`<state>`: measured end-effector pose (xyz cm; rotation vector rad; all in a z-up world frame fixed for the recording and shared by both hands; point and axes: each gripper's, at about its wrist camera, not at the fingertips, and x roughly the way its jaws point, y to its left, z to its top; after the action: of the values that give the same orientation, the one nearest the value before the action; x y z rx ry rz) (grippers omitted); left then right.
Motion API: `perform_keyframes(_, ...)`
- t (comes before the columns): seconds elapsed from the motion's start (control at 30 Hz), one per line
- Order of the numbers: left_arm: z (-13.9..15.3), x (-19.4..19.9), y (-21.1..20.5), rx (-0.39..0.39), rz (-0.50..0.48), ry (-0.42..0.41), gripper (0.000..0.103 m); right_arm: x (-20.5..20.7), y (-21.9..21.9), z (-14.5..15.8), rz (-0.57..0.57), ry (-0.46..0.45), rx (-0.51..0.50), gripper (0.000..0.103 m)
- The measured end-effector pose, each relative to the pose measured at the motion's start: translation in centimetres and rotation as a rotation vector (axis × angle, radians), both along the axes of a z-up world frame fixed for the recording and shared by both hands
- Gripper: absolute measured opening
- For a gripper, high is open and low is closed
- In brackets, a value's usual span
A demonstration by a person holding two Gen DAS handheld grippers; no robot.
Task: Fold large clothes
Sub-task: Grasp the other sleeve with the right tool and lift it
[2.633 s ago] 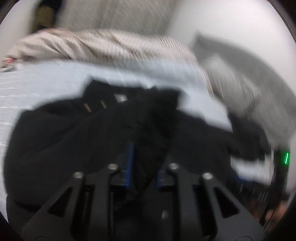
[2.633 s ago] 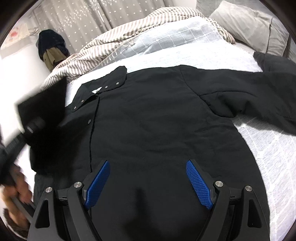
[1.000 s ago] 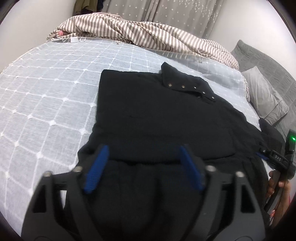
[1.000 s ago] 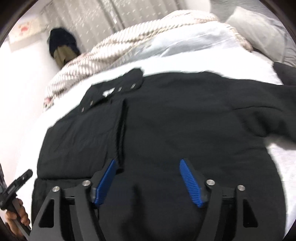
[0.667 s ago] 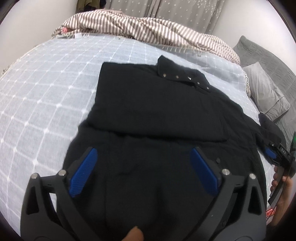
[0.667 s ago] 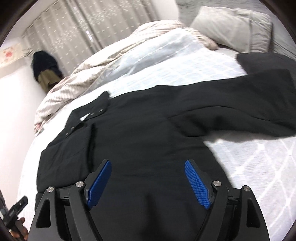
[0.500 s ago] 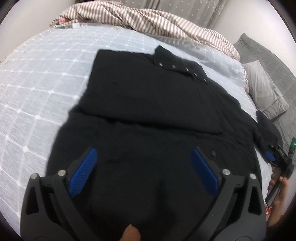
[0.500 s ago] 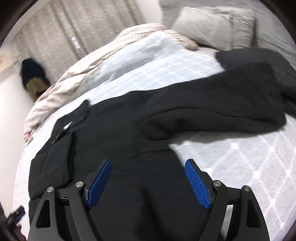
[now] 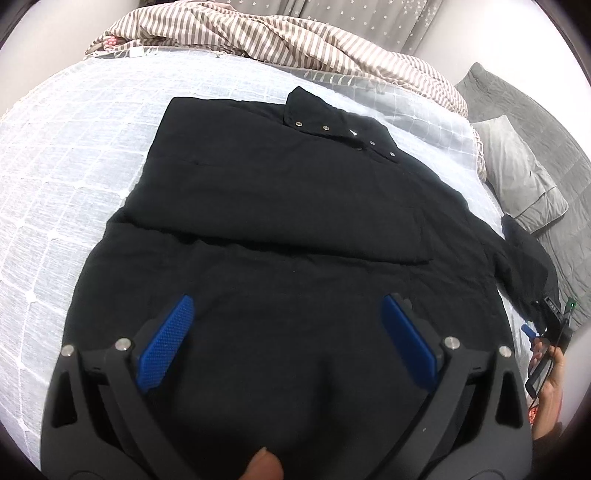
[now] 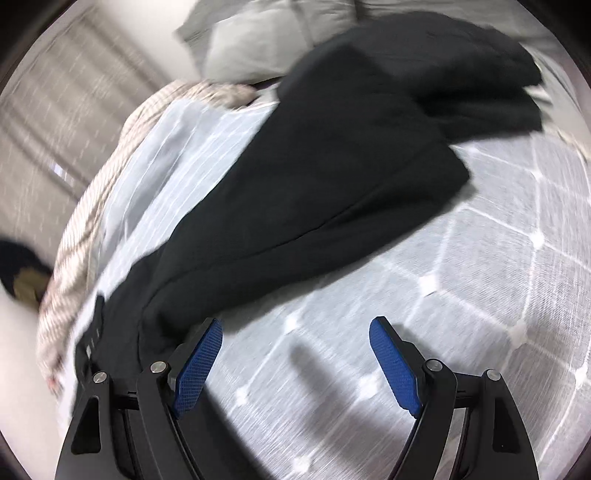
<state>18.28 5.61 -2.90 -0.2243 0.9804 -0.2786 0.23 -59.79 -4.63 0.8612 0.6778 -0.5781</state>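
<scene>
A large black jacket (image 9: pixel 288 221) lies spread on the bed, collar with snaps (image 9: pixel 332 129) at the far side. Its left sleeve is folded across the chest. My left gripper (image 9: pixel 291 343) is open and empty, hovering over the jacket's lower body. In the right wrist view the jacket's right sleeve (image 10: pixel 314 177) stretches out to the upper right, its cuff end bunched. My right gripper (image 10: pixel 295 362) is open and empty above bare bedspread just in front of that sleeve. This view is motion-blurred.
The bed has a white quilted cover (image 9: pixel 66 155). A striped blanket (image 9: pixel 258 33) lies along the far side. Grey pillows (image 9: pixel 517 173) sit at the right, also seen in the right wrist view (image 10: pixel 251 40). The right gripper shows at the edge (image 9: pixel 546 332).
My left gripper let go of the folded left sleeve and opened over the jacket body. My right gripper swung right from the jacket body toward the outstretched right sleeve.
</scene>
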Motion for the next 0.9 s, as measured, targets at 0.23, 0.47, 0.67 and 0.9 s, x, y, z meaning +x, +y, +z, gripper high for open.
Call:
perform_keyframes(0.23,-0.7,0.3,-0.4,0.015,-0.005,0.015,0.101,-2.4,-4.8,-1.9,-0.132,-0.110,0.089,0.083)
perform_keyframes(0.47,-1.2,0.5,-0.5,0.008,-0.013,0.036,0.101,-1.5,-7.1,-2.3,-0.174,-0.177,0.034,0.078)
perform_keyframes(0.67,-1.4,0.6,-0.3,-0.002,-0.010,0.048,0.101,0.0,-8.4,-2.1,-0.202,-0.143,-0.030,0.036)
perform_keyframes(0.9,-0.8,0.8,-0.3,-0.017,-0.015,0.036,0.101,0.3,-7.2,3.3,-0.178,-0.262,-0.104,0.012)
